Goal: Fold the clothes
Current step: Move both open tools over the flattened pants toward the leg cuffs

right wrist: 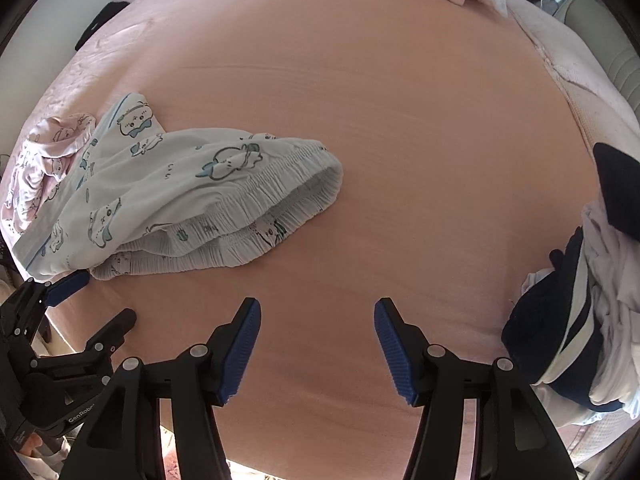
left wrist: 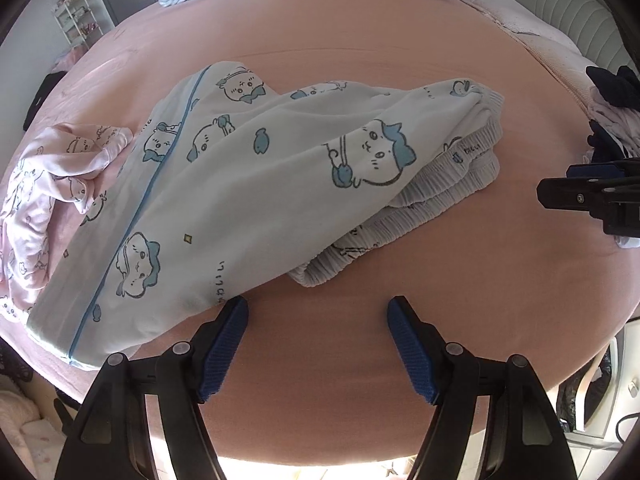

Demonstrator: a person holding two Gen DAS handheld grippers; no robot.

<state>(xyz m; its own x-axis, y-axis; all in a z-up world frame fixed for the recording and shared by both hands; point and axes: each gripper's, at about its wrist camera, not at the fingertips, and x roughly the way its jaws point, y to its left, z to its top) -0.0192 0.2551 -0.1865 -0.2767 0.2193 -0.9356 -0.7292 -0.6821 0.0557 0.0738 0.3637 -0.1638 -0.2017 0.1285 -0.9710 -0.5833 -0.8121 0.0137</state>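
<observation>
Lying rumpled on pink bed (left wrist: 400, 32): white cartoon-print pyjama trousers (left wrist: 248, 184), one pair, light, soft, floppy; likely best taken at ribbed elastic waistband (left wrist: 448, 192). Pink printed garment (left wrist: 44, 184), one, beside it; dark-and-white clothes heap (right wrist: 580, 320) at bed edge. Left hand-held gripper (left wrist: 318, 320) wide, empty, near trouser edge; right hand-held gripper (right wrist: 318, 320) wide, empty.

Each black claw (left wrist: 318, 308) (right wrist: 318, 310) has ribbed blue pads (right wrist: 240, 350) and silver rivets.
</observation>
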